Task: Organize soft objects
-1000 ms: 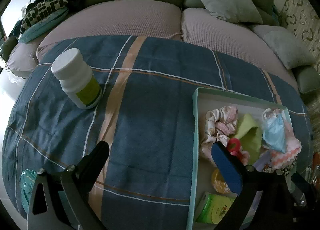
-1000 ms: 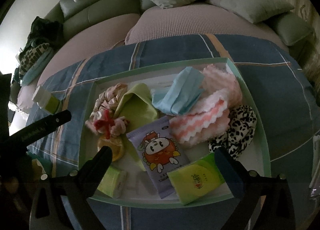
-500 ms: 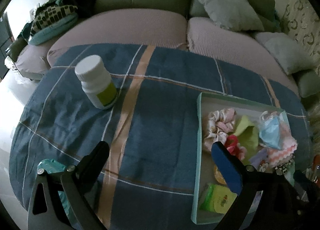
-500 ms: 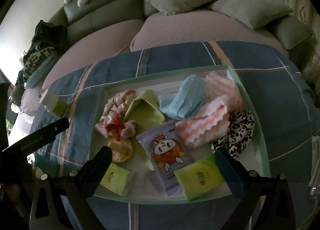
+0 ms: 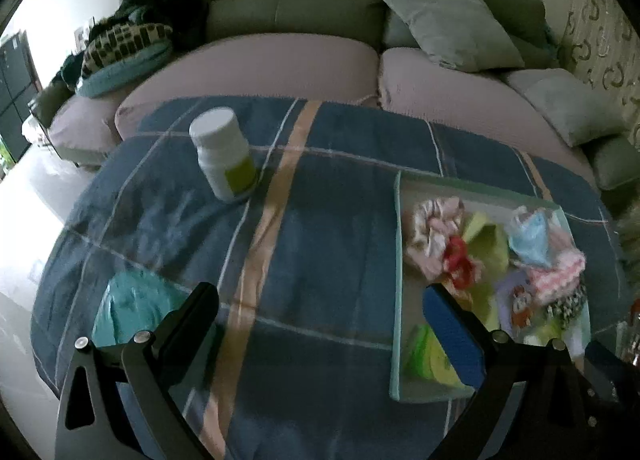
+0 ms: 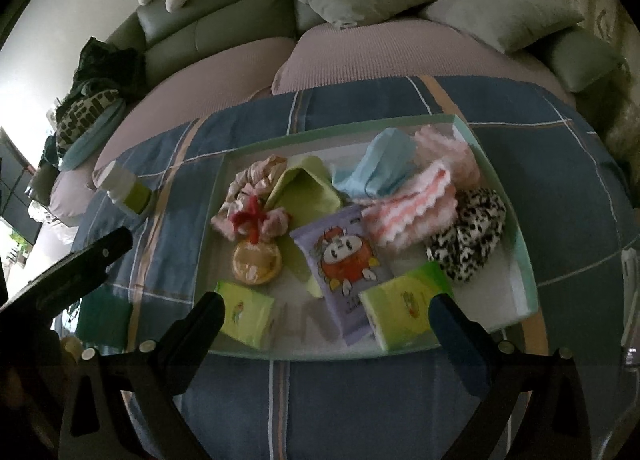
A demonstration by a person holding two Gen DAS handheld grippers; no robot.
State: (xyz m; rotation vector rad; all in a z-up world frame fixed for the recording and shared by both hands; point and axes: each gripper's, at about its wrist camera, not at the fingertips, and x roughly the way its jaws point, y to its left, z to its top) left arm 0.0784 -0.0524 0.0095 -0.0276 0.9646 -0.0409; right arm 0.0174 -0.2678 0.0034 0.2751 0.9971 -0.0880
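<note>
A shallow green-rimmed tray [image 6: 496,176] on the blue plaid cloth holds soft things: pink scrunchies [image 6: 256,180], a green cloth [image 6: 308,192], a blue face mask [image 6: 384,164], pink-and-white knit cloths [image 6: 424,200], a leopard scrunchie [image 6: 472,232], a purple wipes pack [image 6: 344,256] and two green tissue packs [image 6: 404,308]. The tray also shows in the left wrist view [image 5: 397,260]. My right gripper [image 6: 324,316] is open and empty above the tray's near edge. My left gripper [image 5: 320,308] is open and empty over the cloth, left of the tray.
A white pill bottle [image 5: 222,152] stands on the cloth at the back left. A teal packet [image 5: 132,308] lies by the left fingertip. A sofa with cushions [image 5: 452,24] curves behind the table. The table's edge drops to the floor on the left.
Both grippers have pulled back and risen, so the tray and bottle look smaller and farther. The teal packet has come further into the left view. Both stay open.
</note>
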